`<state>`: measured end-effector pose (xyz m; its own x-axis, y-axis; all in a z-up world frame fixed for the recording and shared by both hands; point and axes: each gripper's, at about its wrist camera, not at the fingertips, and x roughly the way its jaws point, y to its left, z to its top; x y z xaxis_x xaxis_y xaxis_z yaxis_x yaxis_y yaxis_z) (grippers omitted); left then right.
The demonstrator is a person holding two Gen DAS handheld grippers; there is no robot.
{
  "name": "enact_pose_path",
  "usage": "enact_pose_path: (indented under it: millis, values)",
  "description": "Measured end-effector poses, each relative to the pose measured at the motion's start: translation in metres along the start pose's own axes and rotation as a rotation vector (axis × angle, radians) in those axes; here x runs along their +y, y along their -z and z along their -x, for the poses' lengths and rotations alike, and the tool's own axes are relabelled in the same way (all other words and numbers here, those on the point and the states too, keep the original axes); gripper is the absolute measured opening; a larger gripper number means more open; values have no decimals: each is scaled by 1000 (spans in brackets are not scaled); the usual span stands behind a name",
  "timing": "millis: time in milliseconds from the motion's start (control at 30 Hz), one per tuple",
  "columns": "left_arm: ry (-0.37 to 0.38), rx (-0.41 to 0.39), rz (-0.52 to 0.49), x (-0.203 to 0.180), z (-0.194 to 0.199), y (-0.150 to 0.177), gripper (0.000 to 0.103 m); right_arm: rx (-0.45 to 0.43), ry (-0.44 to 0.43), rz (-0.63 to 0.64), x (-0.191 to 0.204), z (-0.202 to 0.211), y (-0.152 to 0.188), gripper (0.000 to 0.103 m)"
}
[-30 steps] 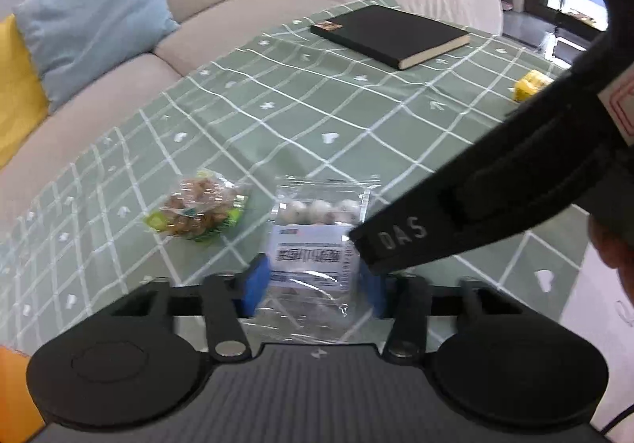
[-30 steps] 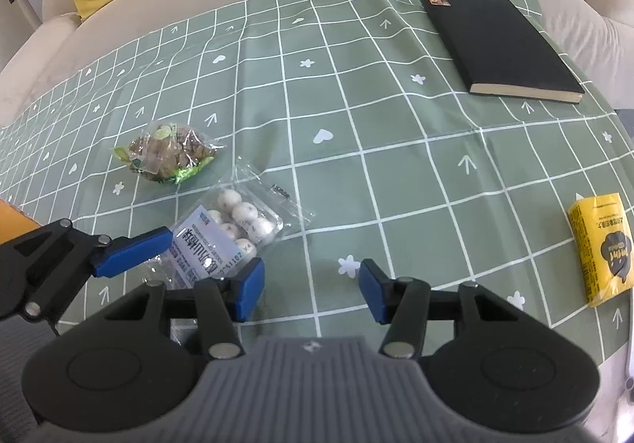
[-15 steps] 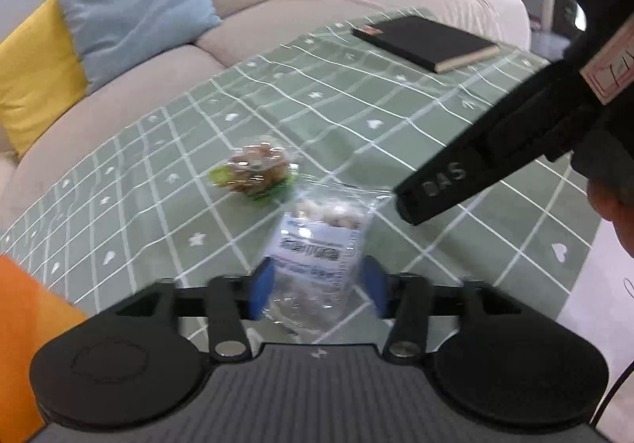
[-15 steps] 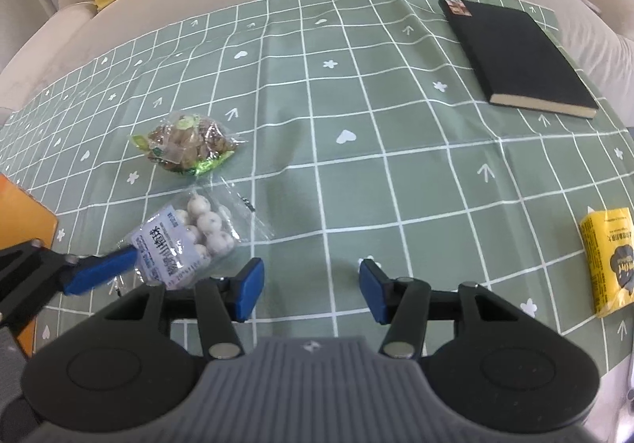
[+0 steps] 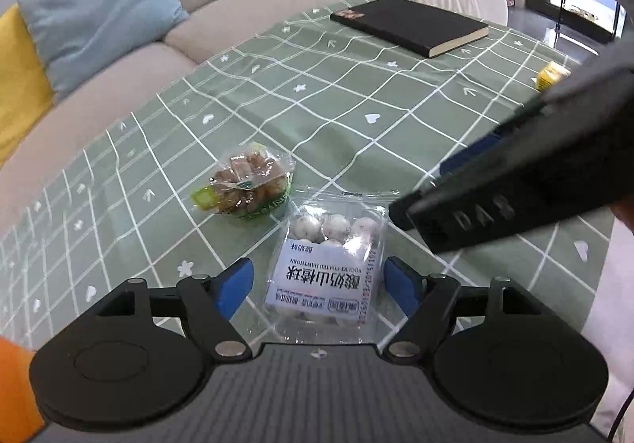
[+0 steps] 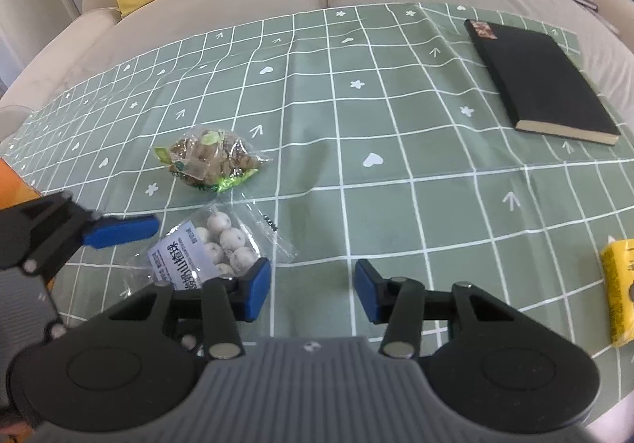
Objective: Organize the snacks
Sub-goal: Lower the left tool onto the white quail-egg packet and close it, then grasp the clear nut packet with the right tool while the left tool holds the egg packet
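Hawthorn-ball packet released beside the nut packet on the green tablecloth

The left gripper is spreading, its 2 pads flanking the packet without pressing; 1 second ago they pinched it farther from the nut packet. Pulling back could snag the loose film. The right gripper is closing on nothing, near the packet, and could nudge it.

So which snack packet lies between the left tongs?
The clear packet of white balls, with its printed white label; the brown snack bag and yellow packet lie apart.
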<state>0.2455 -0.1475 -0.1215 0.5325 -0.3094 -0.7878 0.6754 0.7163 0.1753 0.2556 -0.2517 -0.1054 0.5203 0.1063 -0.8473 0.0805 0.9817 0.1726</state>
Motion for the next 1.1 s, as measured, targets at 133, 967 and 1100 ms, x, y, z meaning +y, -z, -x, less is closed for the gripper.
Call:
enact_pose_path:
  millis: [133,967,1100]
  values:
    - [59,12,87,9,-7,-3,81,6,8,15,2,-3,0,46]
    - [-172,-34,520,31,65,26,66,-103,-21,122,19,11,-2,56]
    - [-208,-51,545,45,73,25,66,-150,-19,172,24,11,-3,64]
